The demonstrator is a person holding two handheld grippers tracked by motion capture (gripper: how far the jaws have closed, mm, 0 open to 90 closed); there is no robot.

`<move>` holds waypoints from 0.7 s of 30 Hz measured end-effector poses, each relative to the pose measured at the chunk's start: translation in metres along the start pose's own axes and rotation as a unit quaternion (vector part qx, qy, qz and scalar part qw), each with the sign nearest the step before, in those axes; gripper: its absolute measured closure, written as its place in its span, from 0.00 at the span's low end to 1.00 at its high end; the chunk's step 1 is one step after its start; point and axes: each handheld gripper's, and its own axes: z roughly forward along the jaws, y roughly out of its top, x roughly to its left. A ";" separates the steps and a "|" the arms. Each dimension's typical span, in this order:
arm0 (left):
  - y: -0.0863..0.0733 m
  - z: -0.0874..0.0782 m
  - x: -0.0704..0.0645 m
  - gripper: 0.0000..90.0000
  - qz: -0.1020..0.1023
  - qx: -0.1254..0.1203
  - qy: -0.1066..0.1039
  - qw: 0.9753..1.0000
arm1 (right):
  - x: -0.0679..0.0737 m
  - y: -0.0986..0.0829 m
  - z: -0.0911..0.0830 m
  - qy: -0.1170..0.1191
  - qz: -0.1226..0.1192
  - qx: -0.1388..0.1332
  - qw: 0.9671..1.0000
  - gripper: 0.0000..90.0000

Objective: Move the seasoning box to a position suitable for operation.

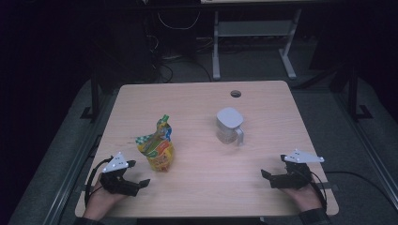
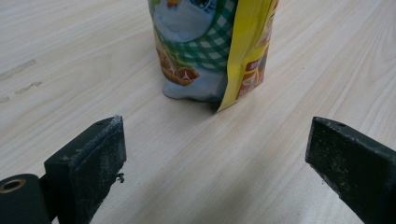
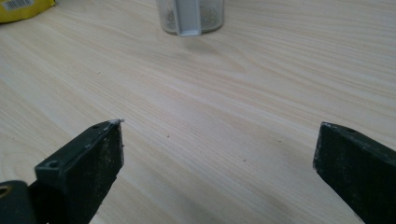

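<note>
- The left hand-held gripper [image 1: 136, 174] rests low on the desk [image 1: 197, 178], jaws spread wide and empty, aimed at an upright snack pouch [image 1: 159, 145] just ahead.
- The pouch looks light and crumpled; a nudge from one jaw could tip it over.
- The right hand-held gripper [image 1: 274, 174], also wide open and empty, faces a lidded clear jug [image 1: 229, 125] farther off; an off-centre grasp could topple it.

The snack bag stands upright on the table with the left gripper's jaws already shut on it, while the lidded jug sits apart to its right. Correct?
Not quite. The left gripper is open and short of the snack bag, as the left gripper view shows. The bag does stand upright on the table, the lidded jug apart to its right.
</note>
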 end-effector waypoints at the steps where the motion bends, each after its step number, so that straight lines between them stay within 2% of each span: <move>1: 0.000 0.000 0.000 0.05 -0.002 -0.001 -0.002 1.000 | 0.000 0.000 0.000 -0.001 -0.001 0.001 1.000 0.02; 7: 0.000 -0.002 -0.001 0.05 -0.008 -0.005 0.003 1.000 | 0.001 0.001 -0.001 -0.001 -0.005 -0.003 1.000 0.02; 14: -0.003 -0.004 0.000 0.05 -0.011 -0.002 0.007 1.000 | 0.003 0.007 -0.003 0.010 -0.001 -0.018 1.000 0.05; 19: -0.005 -0.004 0.000 0.05 -0.017 -0.003 0.005 1.000 | 0.006 0.017 0.003 0.012 -0.004 -0.020 1.000 0.06; 21: -0.005 -0.006 0.001 0.05 -0.012 -0.004 0.005 1.000 | 0.007 0.021 0.005 0.009 -0.008 -0.026 1.000 0.06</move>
